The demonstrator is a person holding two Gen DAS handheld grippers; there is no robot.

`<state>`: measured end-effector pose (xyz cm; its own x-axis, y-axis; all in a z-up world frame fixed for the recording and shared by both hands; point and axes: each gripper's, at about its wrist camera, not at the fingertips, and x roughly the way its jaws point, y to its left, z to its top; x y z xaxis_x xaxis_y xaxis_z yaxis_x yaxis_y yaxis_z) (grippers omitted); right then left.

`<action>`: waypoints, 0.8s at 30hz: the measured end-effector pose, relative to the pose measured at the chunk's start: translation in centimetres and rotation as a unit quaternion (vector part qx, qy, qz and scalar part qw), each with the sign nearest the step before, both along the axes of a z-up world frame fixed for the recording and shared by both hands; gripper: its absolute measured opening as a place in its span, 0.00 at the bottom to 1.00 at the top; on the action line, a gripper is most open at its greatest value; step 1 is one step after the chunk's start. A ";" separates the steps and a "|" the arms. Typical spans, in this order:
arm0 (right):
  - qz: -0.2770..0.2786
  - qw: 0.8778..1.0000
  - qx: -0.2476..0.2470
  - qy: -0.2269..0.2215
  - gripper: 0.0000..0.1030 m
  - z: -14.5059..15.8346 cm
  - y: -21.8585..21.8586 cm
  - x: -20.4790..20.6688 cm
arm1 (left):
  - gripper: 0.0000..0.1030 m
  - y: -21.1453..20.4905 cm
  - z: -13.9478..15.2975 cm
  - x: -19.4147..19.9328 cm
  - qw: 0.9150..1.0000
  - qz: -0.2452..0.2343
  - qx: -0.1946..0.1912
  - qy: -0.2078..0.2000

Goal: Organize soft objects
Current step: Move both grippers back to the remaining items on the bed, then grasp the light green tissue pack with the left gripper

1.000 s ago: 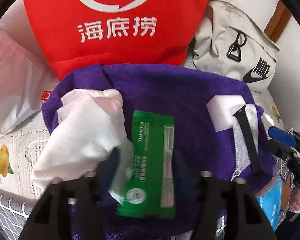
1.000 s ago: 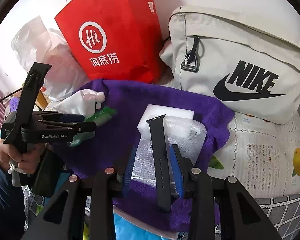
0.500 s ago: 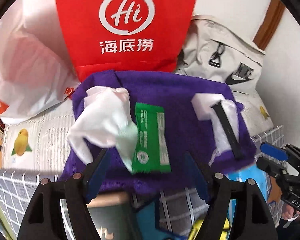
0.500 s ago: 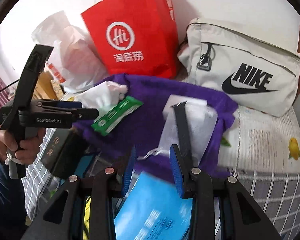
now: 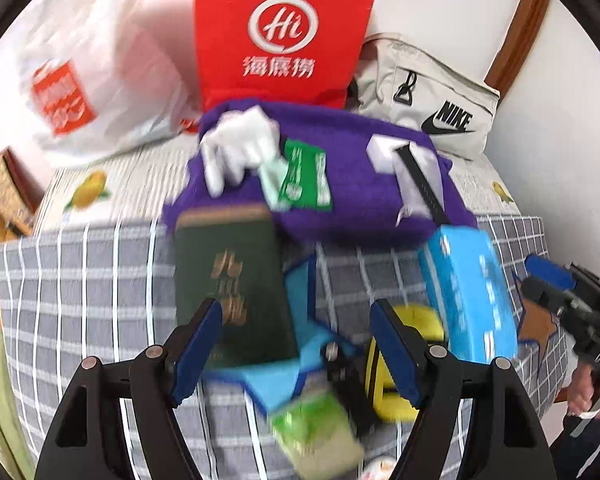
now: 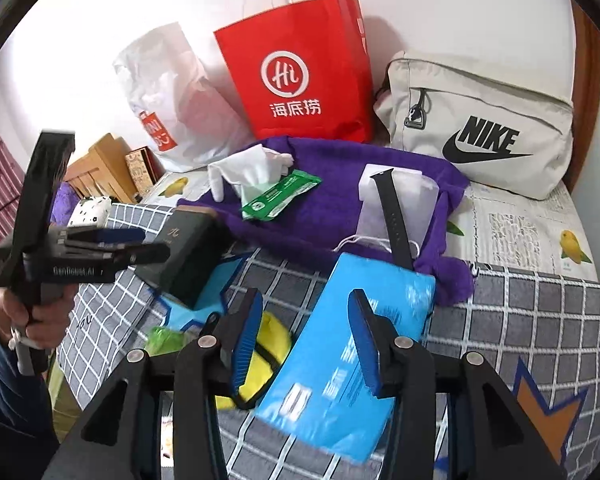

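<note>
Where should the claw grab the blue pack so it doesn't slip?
Grab the blue pack across its narrow width, near the end closest to the right claw, coming down from above. It lies flat on the checked blanket, long and thin, so its two long sides are easy to squeeze. That claw is opening with nothing pinched in it. This is my best guess.

- Landmark: a rumpled purple fleece towel (image 6: 340,184) spread on the grey checked bedcover (image 6: 520,320).
- On the towel: a crumpled white cloth (image 6: 246,170), a flat green wipes packet (image 6: 280,196), a black rubber watch strap (image 6: 392,216).
- Behind it: a red paper carrier bag (image 6: 300,72) and a beige zipped pouch (image 6: 480,124).
- In front: a light blue tissue pack (image 6: 340,360), under the right gripper (image 6: 304,340), whose blue-padded jaws are opening, nothing pinched.
</note>
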<state>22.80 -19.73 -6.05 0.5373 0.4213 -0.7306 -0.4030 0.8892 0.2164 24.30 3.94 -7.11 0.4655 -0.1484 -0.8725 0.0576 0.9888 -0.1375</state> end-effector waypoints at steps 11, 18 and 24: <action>0.021 1.000 -0.007 0.004 0.44 -0.5 0.6 -4.1 | 0.73 -0.5 -5.2 -7.0 0.999 0.016 -0.016 0.047; 0.018 0.999 -0.017 0.021 0.44 -1.6 0.7 -5.5 | 0.73 -3.1 -8.0 -7.7 0.997 -0.009 0.022 0.070; 0.014 1.000 -0.016 0.022 0.44 -1.8 0.8 -5.9 | 0.73 -1.9 -8.5 -8.4 0.996 -0.006 0.065 0.059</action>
<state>16.91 -18.90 -7.85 0.4929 0.4120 -0.7664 -0.4194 0.8842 0.2056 15.89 2.09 -15.64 0.3567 -0.0363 -0.9335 0.0610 0.9980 -0.0154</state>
